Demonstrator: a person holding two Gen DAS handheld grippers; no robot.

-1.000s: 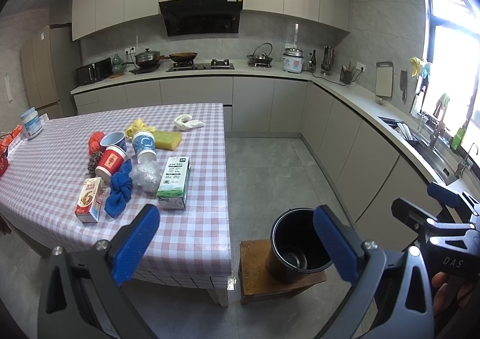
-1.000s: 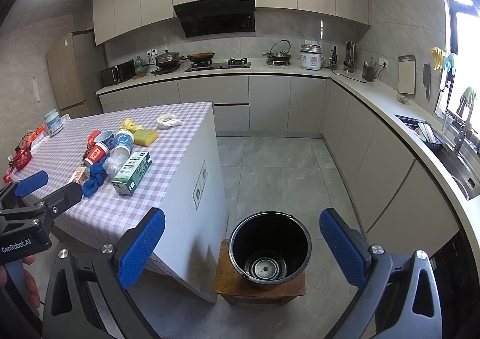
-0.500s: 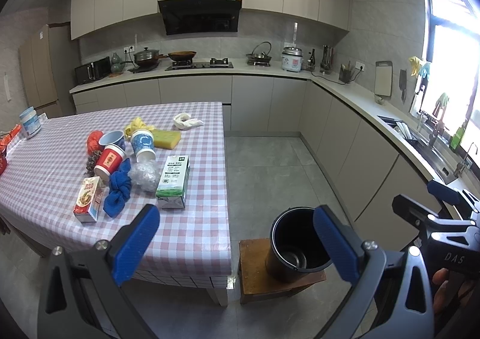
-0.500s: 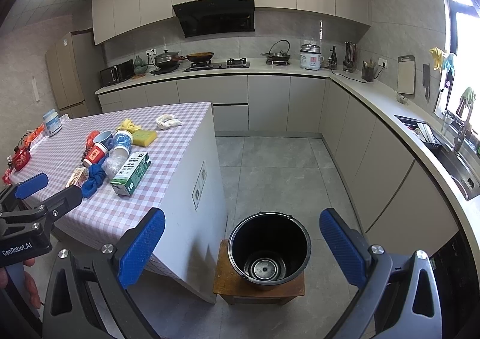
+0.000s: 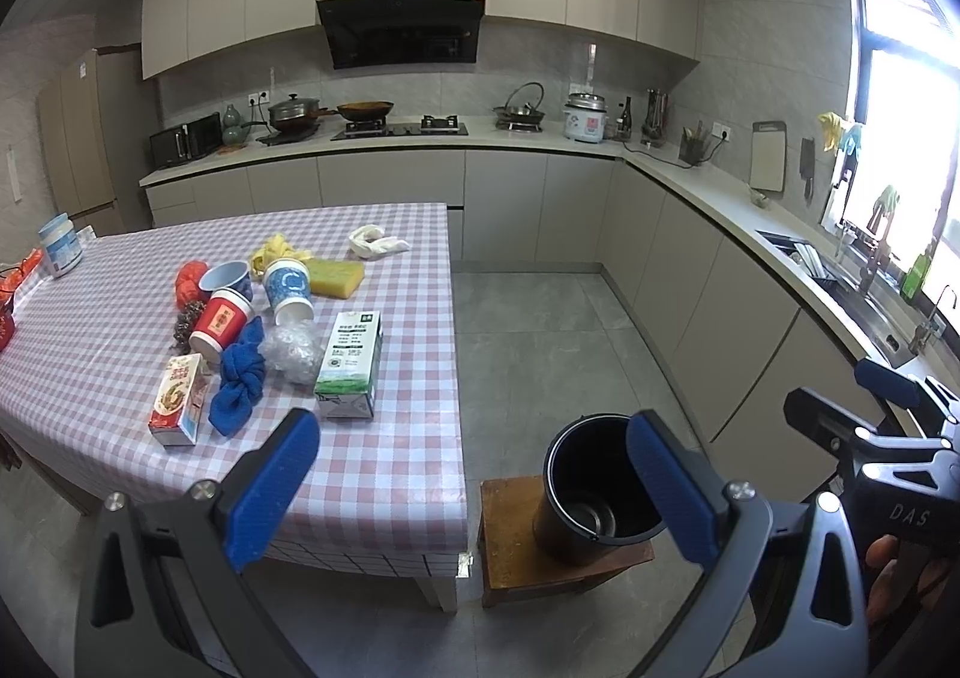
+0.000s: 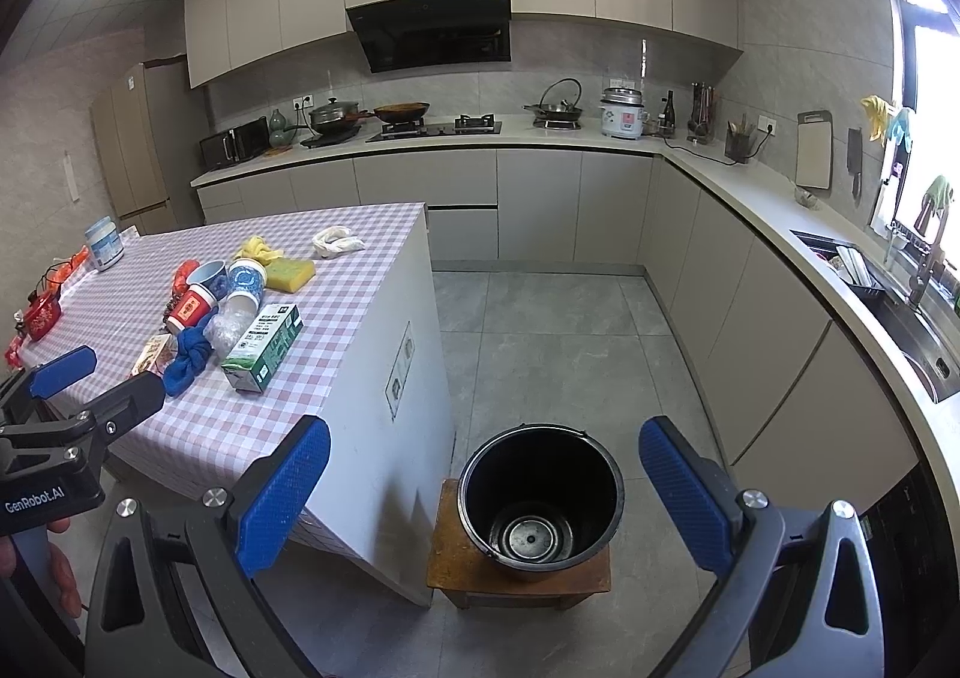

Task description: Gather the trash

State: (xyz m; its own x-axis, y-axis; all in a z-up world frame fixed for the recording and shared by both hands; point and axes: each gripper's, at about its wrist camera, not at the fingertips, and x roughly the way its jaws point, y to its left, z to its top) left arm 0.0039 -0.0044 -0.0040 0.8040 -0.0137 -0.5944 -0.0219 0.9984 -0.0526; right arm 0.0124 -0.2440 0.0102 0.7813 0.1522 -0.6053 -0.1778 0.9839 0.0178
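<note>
A black bucket stands on a low wooden stool beside the checked table; it also shows in the left wrist view. On the table lie a green-white carton, a red snack box, a blue cloth, crumpled clear plastic, a red cup and a blue-white cup. My left gripper is open and empty over the table's near corner. My right gripper is open and empty above the bucket.
A yellow sponge, a white rag, a blue bowl and a white jar are further back on the table. Kitchen counters run along the back and right, with a sink.
Both views have drifted very slightly; the table items and bucket sit a touch lower and nearer. Both grippers stay open and empty.
</note>
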